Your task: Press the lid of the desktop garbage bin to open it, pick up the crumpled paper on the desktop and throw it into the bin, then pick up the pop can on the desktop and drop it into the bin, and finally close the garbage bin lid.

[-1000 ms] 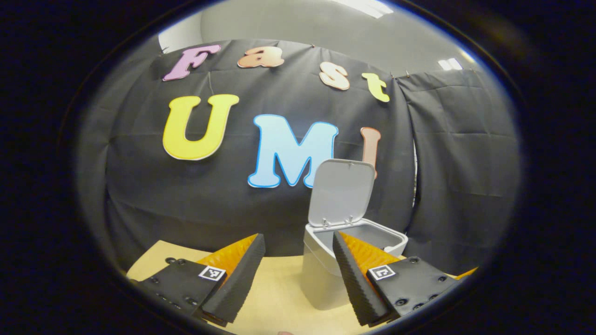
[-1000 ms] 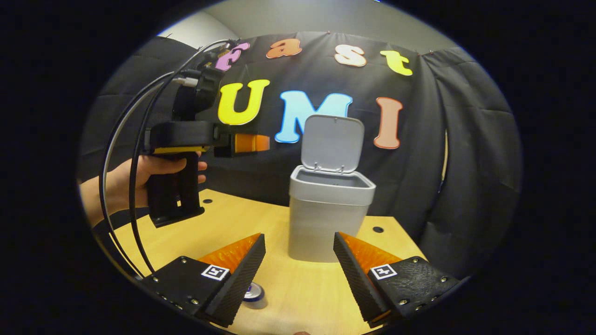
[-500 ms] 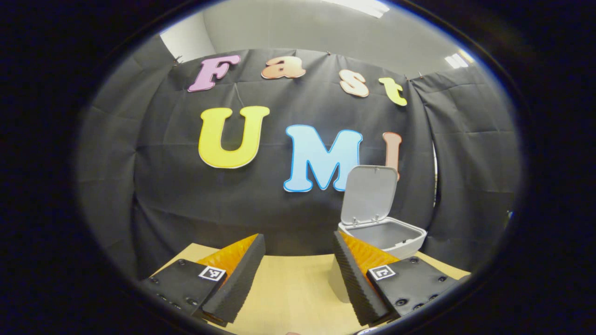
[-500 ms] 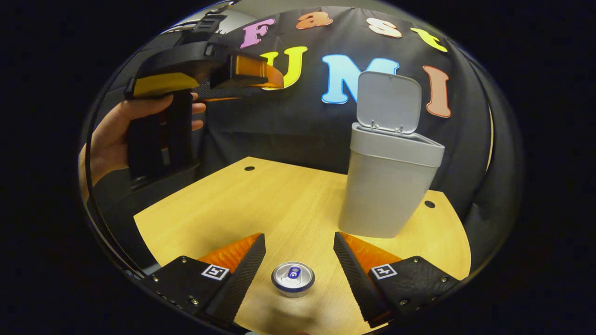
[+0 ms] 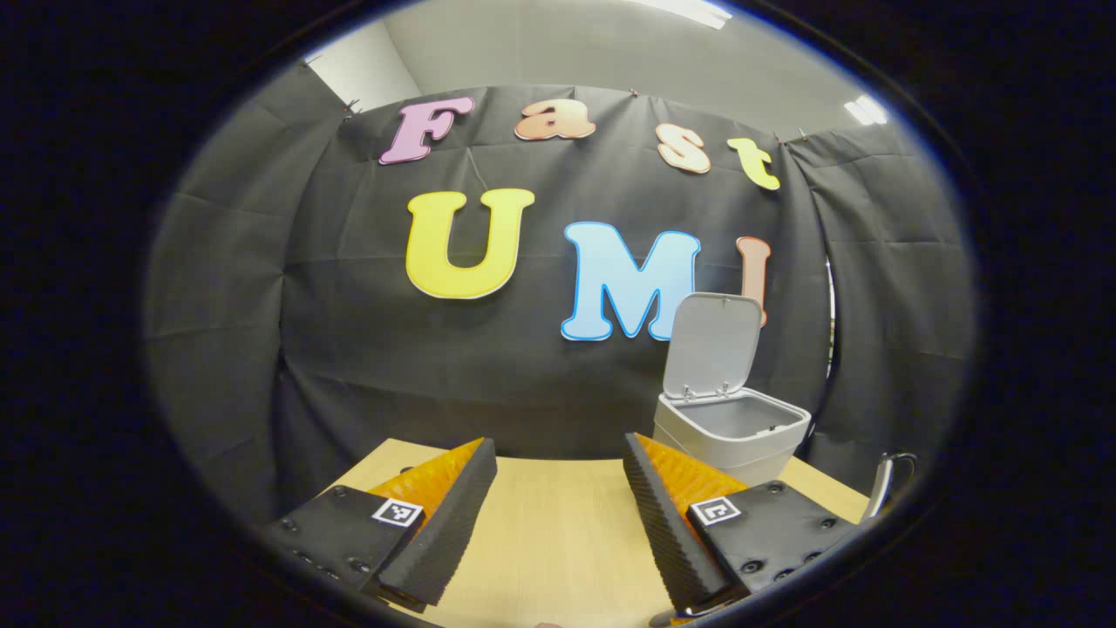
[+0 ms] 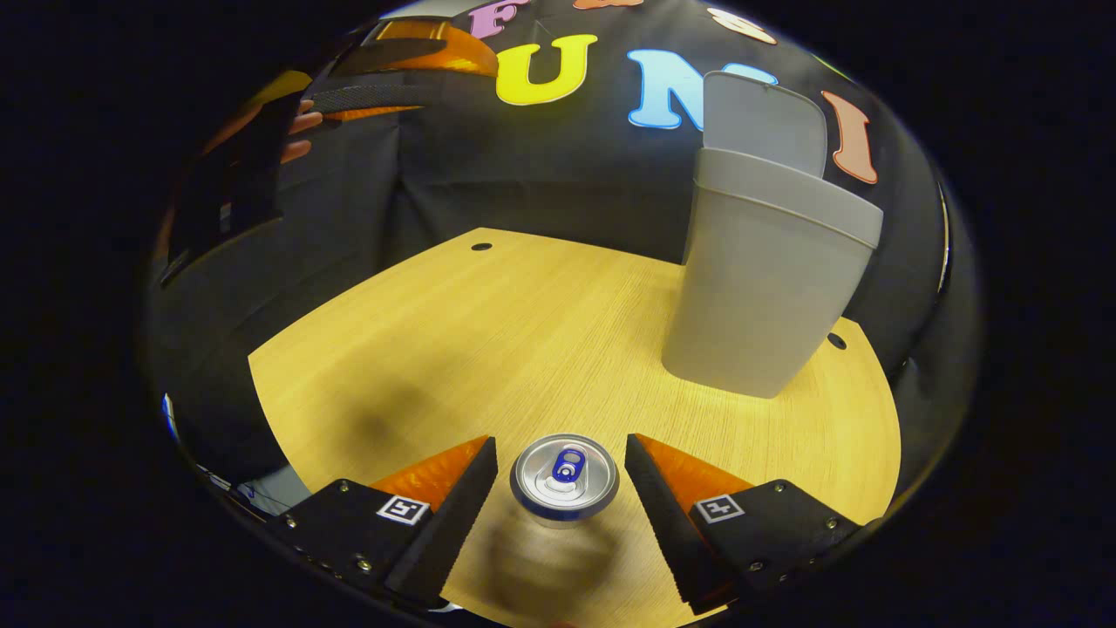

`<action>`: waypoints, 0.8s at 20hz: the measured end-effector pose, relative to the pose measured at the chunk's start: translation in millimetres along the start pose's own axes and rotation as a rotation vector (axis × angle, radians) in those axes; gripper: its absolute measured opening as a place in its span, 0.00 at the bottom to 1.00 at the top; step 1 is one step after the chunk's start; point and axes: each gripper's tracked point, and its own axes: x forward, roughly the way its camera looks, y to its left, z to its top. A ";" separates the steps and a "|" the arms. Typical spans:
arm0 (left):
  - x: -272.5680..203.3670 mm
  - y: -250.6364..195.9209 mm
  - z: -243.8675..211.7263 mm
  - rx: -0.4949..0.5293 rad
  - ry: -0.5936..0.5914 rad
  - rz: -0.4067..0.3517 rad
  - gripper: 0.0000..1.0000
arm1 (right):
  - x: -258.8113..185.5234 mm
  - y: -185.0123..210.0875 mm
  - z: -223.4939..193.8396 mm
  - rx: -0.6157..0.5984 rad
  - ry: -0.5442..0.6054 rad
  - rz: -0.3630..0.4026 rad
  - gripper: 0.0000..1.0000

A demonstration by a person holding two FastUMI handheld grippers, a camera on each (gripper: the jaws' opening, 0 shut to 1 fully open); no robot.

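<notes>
At bottom centre, the right gripper [image 6: 560,488] stood released around the can [image 6: 564,477] (light, slick, dentable): best gripped across its sides.

Each tool, left [image 5: 558,515] and right [image 6: 558,515], has two wedge-shaped fingers with ribbed inner faces, mounted on black plates studded with screws. Every plate carries a small square black-and-white marker. A hand [image 6: 296,131] grips the far tool's black handle.
</notes>
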 end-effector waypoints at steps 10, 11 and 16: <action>-6.6 2.7 -3.1 -0.007 0.008 0.003 0.96 | 1.7 -8.6 -10.2 0.021 0.046 0.011 0.84; -7.0 2.4 -3.2 -0.009 0.009 0.003 0.96 | -0.7 -9.5 -7.1 0.027 0.040 0.012 0.84; -5.1 -0.5 -7.1 -0.022 0.016 -0.004 0.96 | -26.3 -27.2 34.4 0.010 -0.083 -0.033 0.84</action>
